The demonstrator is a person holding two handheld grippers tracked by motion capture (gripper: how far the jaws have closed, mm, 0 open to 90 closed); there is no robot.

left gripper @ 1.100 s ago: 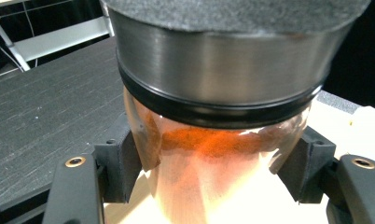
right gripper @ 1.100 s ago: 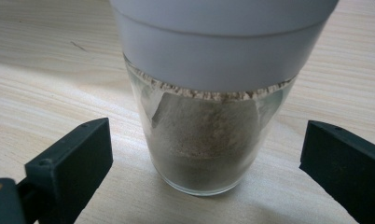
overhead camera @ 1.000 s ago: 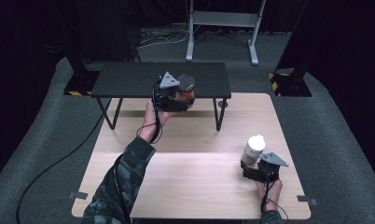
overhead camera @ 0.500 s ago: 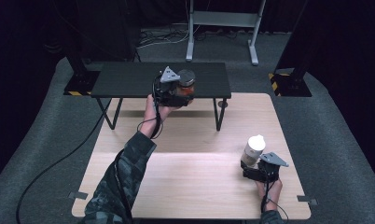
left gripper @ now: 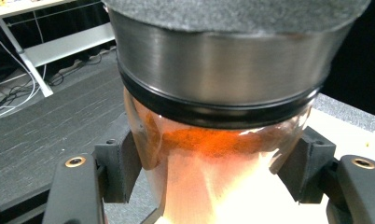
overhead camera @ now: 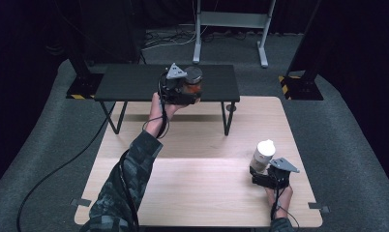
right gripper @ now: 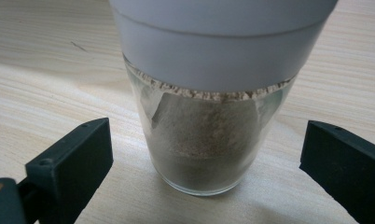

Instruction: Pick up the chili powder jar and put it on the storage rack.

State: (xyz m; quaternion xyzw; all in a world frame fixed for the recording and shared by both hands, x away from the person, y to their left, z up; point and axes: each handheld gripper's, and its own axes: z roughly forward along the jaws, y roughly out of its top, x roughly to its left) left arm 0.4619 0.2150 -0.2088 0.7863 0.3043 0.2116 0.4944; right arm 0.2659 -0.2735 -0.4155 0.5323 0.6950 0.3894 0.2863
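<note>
In the upper middle of the high view, the left gripper (overhead camera: 183, 89) holds a glass jar (overhead camera: 192, 82) above the near edge of the black shelf (overhead camera: 134, 82). Its jaws are clenched on the glass below the dark metal lid (left gripper: 223, 70). The grip is on smooth curved glass, so I judge the jar could slip or tip if the hand tilts, or knock the shelf edge while being lowered. Orange-red powder (left gripper: 199, 140) clings inside it.

At the lower right, the right gripper (overhead camera: 269, 175) sits behind a second jar (right gripper: 204, 135) that stands upright on the wooden bench (overhead camera: 192, 183). Its jaws are released, well apart on either side and touching nothing. Closing off-centre could push this jar over. It has a white cap (right gripper: 218, 42) and is mostly full of grey-brown powder.
</note>
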